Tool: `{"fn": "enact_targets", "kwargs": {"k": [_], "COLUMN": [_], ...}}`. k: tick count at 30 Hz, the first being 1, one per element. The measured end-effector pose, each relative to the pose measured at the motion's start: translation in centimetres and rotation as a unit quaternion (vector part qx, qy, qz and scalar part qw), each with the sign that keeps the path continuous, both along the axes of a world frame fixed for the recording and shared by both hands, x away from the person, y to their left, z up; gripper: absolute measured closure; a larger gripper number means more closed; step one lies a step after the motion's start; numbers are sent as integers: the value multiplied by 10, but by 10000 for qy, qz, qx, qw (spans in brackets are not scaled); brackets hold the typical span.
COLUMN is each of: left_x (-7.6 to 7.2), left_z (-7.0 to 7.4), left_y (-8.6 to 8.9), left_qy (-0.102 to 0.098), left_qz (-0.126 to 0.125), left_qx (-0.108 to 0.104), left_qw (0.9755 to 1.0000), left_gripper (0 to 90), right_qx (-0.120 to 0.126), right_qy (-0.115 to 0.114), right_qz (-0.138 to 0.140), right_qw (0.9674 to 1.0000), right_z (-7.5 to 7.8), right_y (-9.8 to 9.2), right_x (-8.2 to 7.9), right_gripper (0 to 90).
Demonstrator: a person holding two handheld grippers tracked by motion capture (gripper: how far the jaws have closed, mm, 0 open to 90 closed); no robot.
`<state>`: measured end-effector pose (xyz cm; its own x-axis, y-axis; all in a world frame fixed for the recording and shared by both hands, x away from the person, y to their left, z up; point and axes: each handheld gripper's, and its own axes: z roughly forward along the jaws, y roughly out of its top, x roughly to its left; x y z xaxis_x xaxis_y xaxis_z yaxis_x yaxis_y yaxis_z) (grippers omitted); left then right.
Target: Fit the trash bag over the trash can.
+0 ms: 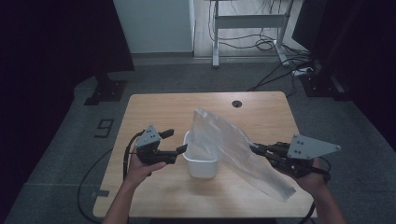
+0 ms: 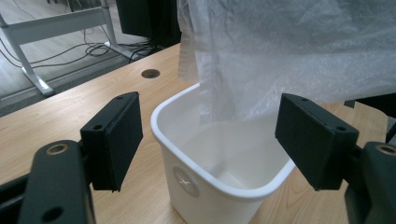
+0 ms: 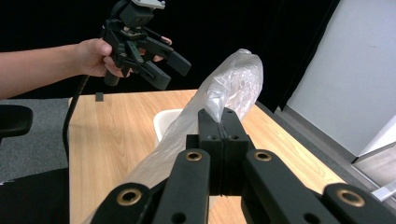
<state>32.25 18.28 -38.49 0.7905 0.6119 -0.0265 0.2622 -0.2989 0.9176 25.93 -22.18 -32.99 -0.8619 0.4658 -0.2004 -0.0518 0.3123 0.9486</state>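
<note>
The bag (image 1: 233, 149) hides the right side of the tub (image 1: 201, 163) in the high view, and in the left gripper view its top runs off the frame. The tub's base is cut off there too. The bench (image 1: 154, 112) loses its near edge under the person's forearms.

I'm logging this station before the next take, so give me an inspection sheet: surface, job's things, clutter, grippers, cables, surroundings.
Surface: wooden table, with a round grommet hole near its far edge.
Job's things: white bin upright at mid table; clear plastic bag held up, one end hanging over the bin.
Clutter: nothing seen.
Grippers: left gripper open, beside the bin, holding nothing; right gripper shut on the bag.
Cables: black cable trailing from the left gripper; loose cables on the floor behind.
Surroundings: grey floor, white desk frame, dark curtains.
</note>
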Motion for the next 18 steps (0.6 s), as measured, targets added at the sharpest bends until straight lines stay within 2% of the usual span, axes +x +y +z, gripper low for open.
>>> {"fn": "enact_targets", "kwargs": {"k": [7,13,18], "left_x": [1,-4,-4], "left_z": [-5,0,6], "left_y": [-6,-11,-11], "left_qy": [38,-126,-220], "left_qz": [-46,-76,-59], "left_qx": [49,151,118], "left_qw": [10000,9998,9997], "left_gripper": [242,243,242], "right_qx": [-4,-29,-56], "right_qy": [108,190,252], "right_qz": [55,115,140], "right_qw": [9999,9997,9996], "right_z": [-6,-13,-18], "right_y": [5,11,14], "right_x": [6,11,14], "right_gripper": [891,891,892]}}
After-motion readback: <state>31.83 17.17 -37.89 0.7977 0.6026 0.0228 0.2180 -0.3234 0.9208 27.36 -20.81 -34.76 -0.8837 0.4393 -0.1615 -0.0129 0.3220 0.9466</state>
